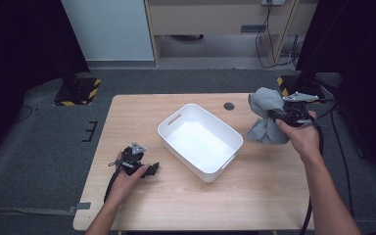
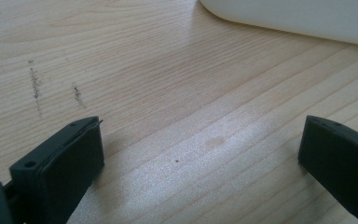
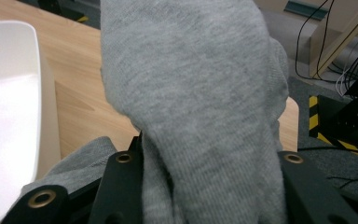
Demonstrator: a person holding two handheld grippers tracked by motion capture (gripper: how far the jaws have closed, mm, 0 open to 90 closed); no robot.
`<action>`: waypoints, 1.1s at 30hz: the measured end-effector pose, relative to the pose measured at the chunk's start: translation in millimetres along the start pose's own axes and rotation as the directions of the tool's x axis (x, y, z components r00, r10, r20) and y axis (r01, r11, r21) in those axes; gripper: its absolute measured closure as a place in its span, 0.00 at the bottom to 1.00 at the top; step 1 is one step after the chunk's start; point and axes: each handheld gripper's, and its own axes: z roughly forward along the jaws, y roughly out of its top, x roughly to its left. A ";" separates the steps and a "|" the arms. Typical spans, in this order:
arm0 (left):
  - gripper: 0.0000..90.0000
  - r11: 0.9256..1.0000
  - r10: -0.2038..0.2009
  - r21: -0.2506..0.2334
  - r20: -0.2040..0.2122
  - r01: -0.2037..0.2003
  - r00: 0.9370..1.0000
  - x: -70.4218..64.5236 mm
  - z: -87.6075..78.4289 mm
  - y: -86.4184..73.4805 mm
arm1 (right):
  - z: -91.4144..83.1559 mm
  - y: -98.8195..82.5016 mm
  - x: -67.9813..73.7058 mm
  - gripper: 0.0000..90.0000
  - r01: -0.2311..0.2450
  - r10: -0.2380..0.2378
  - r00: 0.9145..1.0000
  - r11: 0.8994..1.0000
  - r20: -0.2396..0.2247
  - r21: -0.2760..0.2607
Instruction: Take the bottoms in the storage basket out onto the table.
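Note:
A bunched grey cloth [image 1: 266,115] hangs over the right edge of the wooden table [image 1: 176,205], pinched in my right gripper [image 1: 280,116]. In the right gripper view the grey cloth [image 3: 200,98] bulges up between both black jaws, which press on it from either side. The white plastic bin [image 1: 199,140] stands empty in the table's middle, to the left of the cloth. My left gripper [image 1: 149,170] rests low on the table near the front left, jaws wide apart. In the left gripper view only bare wood lies between its fingers [image 2: 60,168].
A round cable hole [image 1: 229,105] sits in the table behind the bin. Yellow-black marked stand feet [image 1: 81,91] flank the table on the grey floor. The bin's white wall [image 2: 298,18] lies just ahead of the left gripper. Cables trail by the wooden furniture behind.

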 end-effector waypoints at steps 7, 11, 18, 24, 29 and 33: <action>0.00 1.000 0.000 0.000 0.000 0.000 1.000 0.0 0.0 0.0 | 14.7 -9.5 -2.2 0.67 -0.008 0.008 1.000 1.000 -0.001 0.023; 0.00 1.000 0.000 0.000 0.000 0.000 1.000 0.0 0.0 0.0 | 18.9 -14.6 -4.1 0.66 -0.010 0.010 1.000 0.999 0.002 0.033; 0.00 1.000 0.000 0.000 0.000 0.000 1.000 0.0 0.0 0.0 | 21.8 -27.7 -9.2 0.66 -0.040 0.040 0.999 0.998 0.014 0.040; 0.00 1.000 0.000 0.000 0.000 0.000 1.000 0.0 0.0 0.0 | 25.1 -39.6 -10.4 0.66 -0.055 0.054 0.998 0.997 0.021 0.044; 0.00 1.000 0.000 0.000 0.000 0.000 1.000 0.0 0.0 0.0 | 31.3 -47.9 -8.3 0.66 -0.060 0.060 0.998 0.997 0.009 0.055; 0.00 1.000 0.000 0.000 0.000 0.000 1.000 0.0 0.0 0.0 | 36.9 -55.8 -7.4 0.66 -0.064 0.064 0.998 0.996 0.008 0.064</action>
